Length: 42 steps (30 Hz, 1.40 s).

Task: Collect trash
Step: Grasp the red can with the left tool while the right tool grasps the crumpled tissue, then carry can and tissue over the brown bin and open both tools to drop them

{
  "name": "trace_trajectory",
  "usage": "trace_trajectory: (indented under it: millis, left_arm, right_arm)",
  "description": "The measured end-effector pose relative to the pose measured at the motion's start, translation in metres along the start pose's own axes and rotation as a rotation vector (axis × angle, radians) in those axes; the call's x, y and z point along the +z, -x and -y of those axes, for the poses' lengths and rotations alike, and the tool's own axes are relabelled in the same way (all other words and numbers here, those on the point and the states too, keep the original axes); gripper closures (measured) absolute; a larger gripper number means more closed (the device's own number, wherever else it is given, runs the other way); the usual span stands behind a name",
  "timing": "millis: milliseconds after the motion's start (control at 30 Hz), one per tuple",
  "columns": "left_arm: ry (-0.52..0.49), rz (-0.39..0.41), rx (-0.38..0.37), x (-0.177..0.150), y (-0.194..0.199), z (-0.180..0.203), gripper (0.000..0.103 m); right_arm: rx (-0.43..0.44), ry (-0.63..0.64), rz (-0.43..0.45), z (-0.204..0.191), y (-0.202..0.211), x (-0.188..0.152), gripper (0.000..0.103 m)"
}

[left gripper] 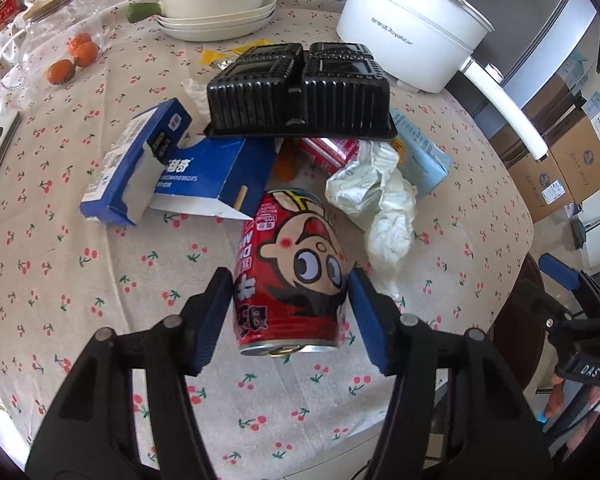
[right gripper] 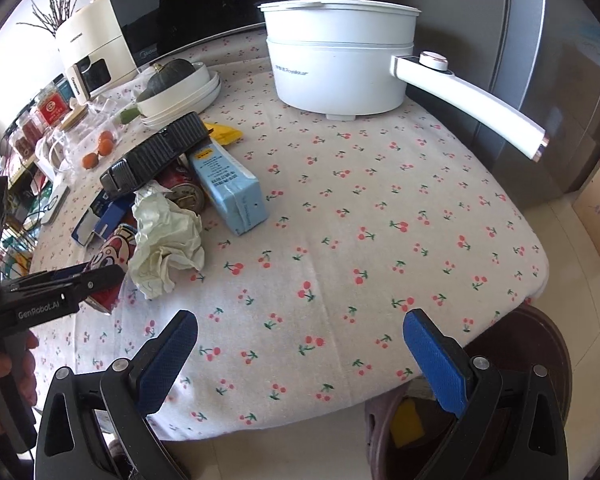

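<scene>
A red cartoon drink can [left gripper: 292, 272] lies on its side on the cherry-print tablecloth. My left gripper [left gripper: 290, 292] straddles the can, its blue pads beside both sides, with a thin gap on the right; it is not clearly clamped. Behind the can lies a trash pile: crumpled white paper [left gripper: 380, 204], blue biscuit boxes [left gripper: 204, 176], a light-blue carton [left gripper: 420, 152] and an upturned black plastic tray [left gripper: 300, 92]. My right gripper [right gripper: 300, 344] is open and empty above the table's front edge. The right wrist view shows the can [right gripper: 112, 256], the paper [right gripper: 168, 240] and the carton [right gripper: 228, 184].
A white electric pot [right gripper: 340, 64] with a long handle stands at the back right. Stacked white dishes with a dark squash [left gripper: 216, 4] stand at the back. Small oranges [left gripper: 76, 56] lie at the left. Cardboard boxes [left gripper: 556, 160] stand on the floor at right.
</scene>
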<state>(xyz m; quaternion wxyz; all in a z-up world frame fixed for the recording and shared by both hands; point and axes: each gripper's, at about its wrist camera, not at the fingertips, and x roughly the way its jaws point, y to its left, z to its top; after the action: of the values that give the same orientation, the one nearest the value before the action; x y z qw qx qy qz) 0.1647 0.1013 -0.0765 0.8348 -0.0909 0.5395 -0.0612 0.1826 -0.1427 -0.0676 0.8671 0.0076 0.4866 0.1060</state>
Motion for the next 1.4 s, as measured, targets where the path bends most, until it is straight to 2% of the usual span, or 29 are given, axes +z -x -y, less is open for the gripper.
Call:
trace_trajectory:
  millis: [167, 333, 400, 533, 733, 867, 933, 1000, 1067, 1200, 1400]
  left_arm:
    - [-0.001, 0.018, 0.013, -0.018, 0.027, -0.026, 0.043]
    - [0.016, 0.067, 0.093, -0.03, 0.046, -0.055, 0.043]
    - [0.029, 0.076, 0.096, -0.032, 0.049, -0.069, 0.043]
    - [0.068, 0.088, 0.077, -0.037, 0.054, -0.088, 0.043]
    - [0.061, 0.109, 0.098, -0.035, 0.044, -0.089, 0.043]
    - [0.047, 0.115, 0.114, -0.032, 0.04, -0.087, 0.043]
    - [0.047, 0.107, 0.122, -0.031, 0.038, -0.086, 0.043]
    - [0.049, 0.105, 0.128, -0.031, 0.038, -0.085, 0.044]
    - [0.055, 0.112, 0.127, -0.031, 0.04, -0.084, 0.044]
    - [0.051, 0.126, 0.127, -0.031, 0.045, -0.079, 0.044]
    - [0.047, 0.148, 0.101, -0.032, 0.053, -0.063, 0.044]
  right_arm:
    - [0.07, 0.029, 0.006, -0.034, -0.018, 0.007, 0.0]
    - [0.142, 0.067, -0.005, -0.07, -0.042, 0.009, 0.0]
    - [0.161, 0.085, -0.002, -0.083, -0.05, 0.01, 0.0]
    - [0.167, 0.114, 0.027, -0.101, -0.062, 0.014, 0.0]
    - [0.157, 0.148, 0.079, -0.118, -0.077, 0.022, 0.003]
    - [0.147, 0.164, 0.086, -0.125, -0.09, 0.025, 0.014]
    - [0.14, 0.178, 0.092, -0.127, -0.093, 0.025, 0.028]
    - [0.13, 0.192, 0.098, -0.127, -0.094, 0.025, 0.047]
    - [0.134, 0.201, 0.091, -0.126, -0.092, 0.025, 0.055]
    - [0.13, 0.205, 0.094, -0.117, -0.076, 0.022, 0.059]
    - [0.131, 0.175, 0.119, -0.091, -0.041, 0.019, 0.059]
